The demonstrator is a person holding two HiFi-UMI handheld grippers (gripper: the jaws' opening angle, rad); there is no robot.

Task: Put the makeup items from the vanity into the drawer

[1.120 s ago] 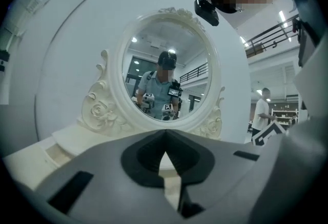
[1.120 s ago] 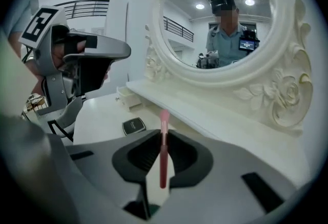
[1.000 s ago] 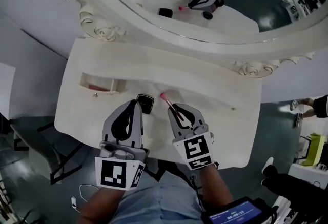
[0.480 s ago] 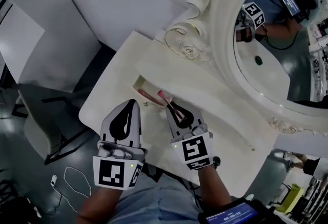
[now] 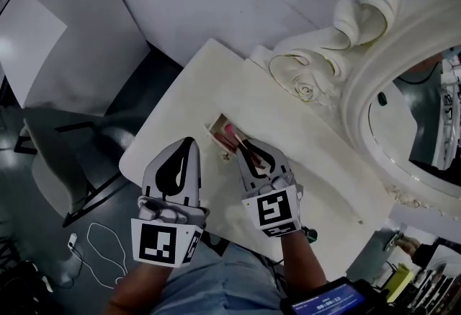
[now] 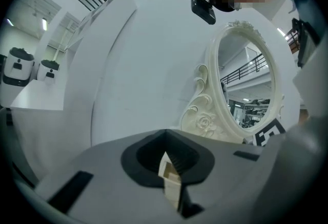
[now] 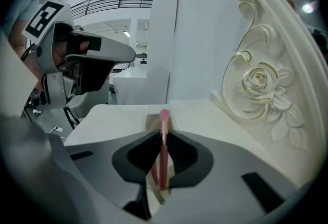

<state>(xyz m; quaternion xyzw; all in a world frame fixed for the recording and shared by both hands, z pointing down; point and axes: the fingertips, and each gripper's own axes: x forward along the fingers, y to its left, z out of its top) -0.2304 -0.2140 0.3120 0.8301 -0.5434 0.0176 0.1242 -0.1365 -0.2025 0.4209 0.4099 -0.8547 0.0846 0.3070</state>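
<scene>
My right gripper (image 5: 243, 147) is shut on a thin pink makeup stick (image 5: 232, 135). The stick's rounded tip pokes out past the jaws, over the small open drawer (image 5: 215, 135) in the front of the white vanity (image 5: 288, 126). In the right gripper view the pink stick (image 7: 164, 138) stands upright between the jaws of that gripper (image 7: 163, 136), with the drawer (image 7: 151, 118) just beyond. My left gripper (image 5: 188, 143) hovers beside it over the vanity's front edge, jaws together and empty. In its own view the left gripper (image 6: 167, 152) shows only a sliver of the vanity through its gap.
An oval mirror (image 5: 410, 126) in a carved cream frame with a rose (image 5: 310, 88) stands along the vanity's back right. A grey chair (image 5: 65, 162) and a white cable (image 5: 94, 241) are on the floor to the left. White walls rise behind.
The view has swung left and the mirror now sits at the right edge. Both grippers have moved from the black compact to the open drawer, the right one still holding the pink stick.
</scene>
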